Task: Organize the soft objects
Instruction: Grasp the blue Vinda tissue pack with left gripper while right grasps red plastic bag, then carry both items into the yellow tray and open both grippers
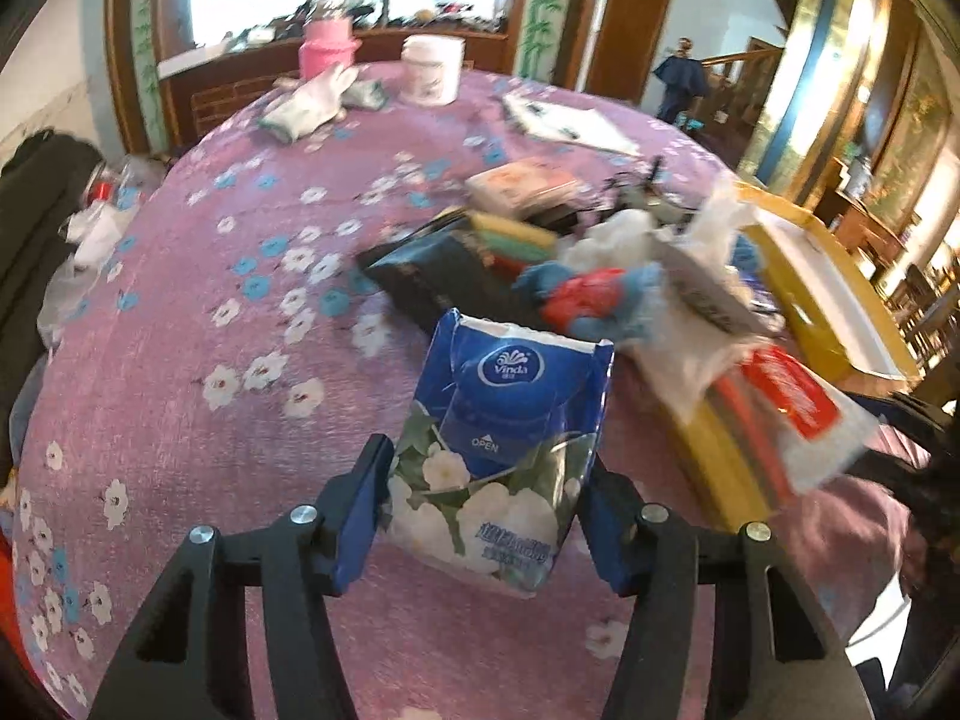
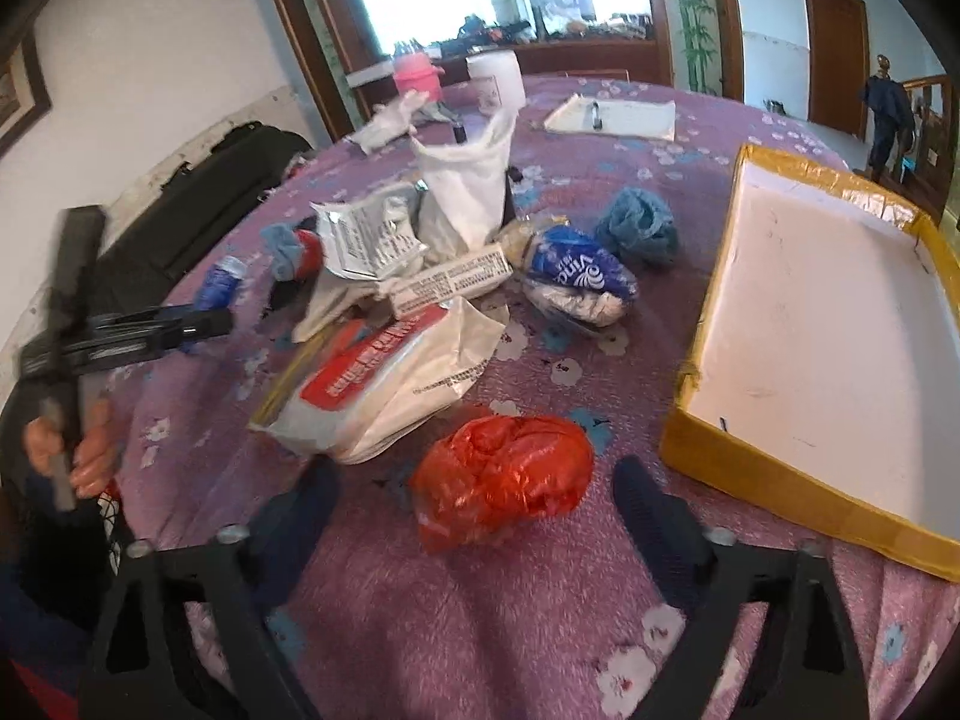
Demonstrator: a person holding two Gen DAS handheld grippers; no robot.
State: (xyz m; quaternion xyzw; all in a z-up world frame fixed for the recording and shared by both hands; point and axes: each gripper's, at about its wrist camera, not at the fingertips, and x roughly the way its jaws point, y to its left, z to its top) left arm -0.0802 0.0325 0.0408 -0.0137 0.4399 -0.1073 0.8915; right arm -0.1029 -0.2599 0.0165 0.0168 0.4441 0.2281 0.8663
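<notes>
L tongs (image 1: 486,516) grip a tissue pack (image 1: 510,438), R tongs (image 2: 474,510) gape wide w/ a red bag (image 2: 504,489) between, box (image 2: 780,468) beside it holds nothing.

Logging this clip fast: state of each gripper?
Left gripper: shut on the Vinda tissue pack.
Right gripper: open, around the red plastic bag.

Left gripper (image 1: 486,516): clamped on blue tissue pack (image 1: 504,438), above floral tablecloth (image 1: 210,276); clutter pile (image 1: 600,276) beyond.

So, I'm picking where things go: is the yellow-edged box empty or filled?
Empty: the yellow-edged box shows only its bare white bottom; the soft items lie outside on the tablecloth.
</notes>
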